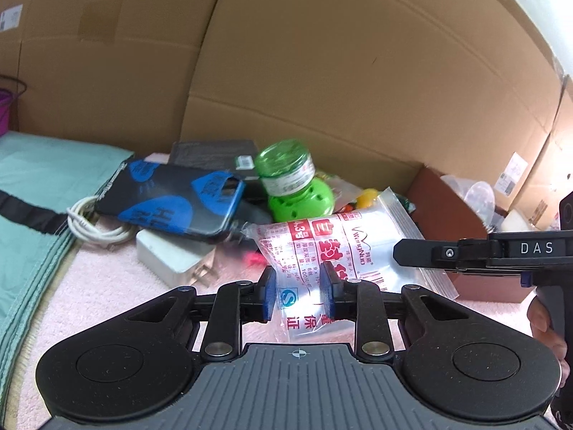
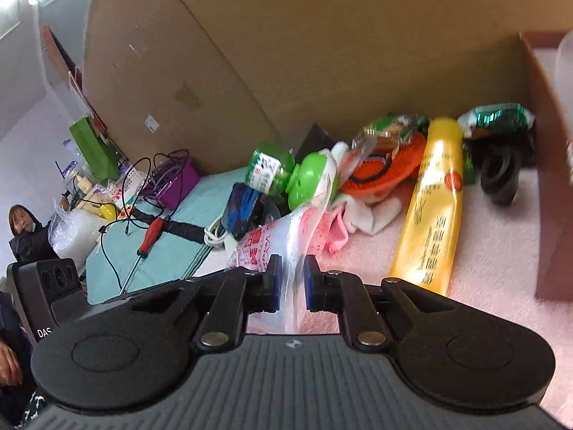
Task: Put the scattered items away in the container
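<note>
A clear packet of zip bags [image 1: 322,247] with red print is lifted a little over the pink fleecy mat [image 1: 107,286]. My left gripper [image 1: 299,294] is shut on its near end, its blue pads pressing both sides. My right gripper [image 2: 292,279] is shut on the packet's [image 2: 275,243] thin right edge, and its black finger shows from the side in the left wrist view. The brown box [image 1: 447,211] stands at the right, holding clear plastic cups; its wall [image 2: 548,179] rises to the right of my right gripper.
Scattered behind the packet are a phone in a blue-black case [image 1: 172,200], a white charger [image 1: 172,254] with cable, a green bottle [image 1: 286,168], a yellow tube [image 2: 433,208], an orange brush [image 2: 386,168] and a black ring [image 2: 501,175]. A cardboard wall [image 1: 322,71] backs them. A person [image 2: 21,222] sits far left.
</note>
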Tool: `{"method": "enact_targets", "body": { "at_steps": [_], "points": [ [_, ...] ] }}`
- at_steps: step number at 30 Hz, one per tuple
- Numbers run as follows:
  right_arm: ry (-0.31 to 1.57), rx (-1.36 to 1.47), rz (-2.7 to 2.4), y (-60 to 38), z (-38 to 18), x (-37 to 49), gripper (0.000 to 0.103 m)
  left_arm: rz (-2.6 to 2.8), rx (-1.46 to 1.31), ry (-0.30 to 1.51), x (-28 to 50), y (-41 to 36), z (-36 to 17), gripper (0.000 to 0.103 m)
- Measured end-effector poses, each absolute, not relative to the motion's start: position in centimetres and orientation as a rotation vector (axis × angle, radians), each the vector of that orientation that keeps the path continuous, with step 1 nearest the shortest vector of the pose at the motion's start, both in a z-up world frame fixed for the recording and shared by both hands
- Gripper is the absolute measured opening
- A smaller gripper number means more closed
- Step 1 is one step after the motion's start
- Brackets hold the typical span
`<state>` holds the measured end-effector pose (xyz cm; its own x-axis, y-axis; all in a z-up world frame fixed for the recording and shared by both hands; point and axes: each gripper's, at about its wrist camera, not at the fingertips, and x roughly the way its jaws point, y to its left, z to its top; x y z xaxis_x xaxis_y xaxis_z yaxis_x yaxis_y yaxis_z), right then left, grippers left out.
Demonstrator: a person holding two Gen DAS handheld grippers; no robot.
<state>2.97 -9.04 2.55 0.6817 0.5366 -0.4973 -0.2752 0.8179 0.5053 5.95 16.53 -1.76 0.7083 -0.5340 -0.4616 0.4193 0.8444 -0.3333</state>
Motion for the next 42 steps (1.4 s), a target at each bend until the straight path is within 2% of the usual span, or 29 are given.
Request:
{"method": "enact_targets", "body": {
  "at_steps": [7, 9, 11, 15, 17, 22, 23, 26, 29, 30, 31, 32, 33, 34, 38, 40, 42],
  "points": [
    [0.606, 0.337, 0.439, -9.6, 4.6, 1.6, 0.014, -0.568, -0.208, 0.531, 5.4, 14.5, -0.4, 0.025],
    [0.585, 0.311, 0.426, -9.8, 5.1, 1.1, 0.013, -0.583, -0.213, 0.519, 5.3, 13.7, -0.2, 0.032],
    [0.567, 0.289, 0.417, -10.5, 5.7, 0.4, 0.013, -0.603, -0.212, 0.504, 5.1, 12.7, 0.3, 0.035],
    [0.521, 0.247, 0.39, -11.6, 7.1, -0.7, 0.01, -0.665, -0.191, 0.45, 4.9, 10.0, 2.3, 0.027],
    [0.491, 0.228, 0.378, -12.1, 7.8, -1.3, 0.0, -0.676, -0.142, 0.441, 5.0, 8.1, 3.4, 0.027],
    [0.478, 0.18, 0.319, -13.5, 8.9, -1.9, 0.0, -0.695, -0.106, 0.414, 4.5, 5.7, 4.3, 0.027],
    [0.487, 0.181, 0.316, -13.8, 8.7, -1.8, 0.0, -0.689, -0.102, 0.417, 4.4, 5.8, 4.1, 0.037],
    [0.515, 0.19, 0.332, -14.5, 8.0, -1.7, 0.001, -0.648, -0.104, 0.454, 4.6, 6.8, 2.8, 0.043],
    [0.529, 0.159, 0.372, -14.1, 7.3, -2.0, 0.006, -0.624, -0.126, 0.489, 4.4, 8.2, 1.6, 0.048],
    [0.529, 0.137, 0.395, -13.8, 7.1, -2.3, 0.012, -0.62, -0.117, 0.496, 4.4, 8.4, 1.5, 0.049],
    [0.532, 0.11, 0.426, -13.5, 6.7, -2.5, 0.037, -0.615, -0.111, 0.502, 4.3, 8.6, 1.2, 0.049],
    [0.532, 0.077, 0.44, -13.2, 6.3, -2.8, 0.069, -0.612, -0.11, 0.505, 4.3, 8.7, 1.0, 0.05],
    [0.522, 0.043, 0.444, -12.9, 5.9, -3.2, 0.081, -0.613, -0.113, 0.509, 4.4, 8.7, 0.8, 0.05],
    [0.513, 0.016, 0.451, -12.7, 5.5, -3.6, 0.086, -0.613, -0.115, 0.514, 4.5, 8.7, 0.6, 0.05],
    [0.57, -0.03, 0.523, -12.1, 4.4, -4.3, 0.085, -0.623, -0.098, 0.546, 4.6, 9.1, 0.2, 0.051],
    [0.645, 0.009, 0.515, -12.1, 3.8, -4.0, 0.085, -0.622, -0.079, 0.581, 4.3, 9.4, 0.2, 0.059],
    [0.7, 0.09, 0.532, -12.3, 3.2, -3.5, 0.084, -0.64, -0.05, 0.64, 4.0, 9.6, -0.1, 0.08]
  ]
}}
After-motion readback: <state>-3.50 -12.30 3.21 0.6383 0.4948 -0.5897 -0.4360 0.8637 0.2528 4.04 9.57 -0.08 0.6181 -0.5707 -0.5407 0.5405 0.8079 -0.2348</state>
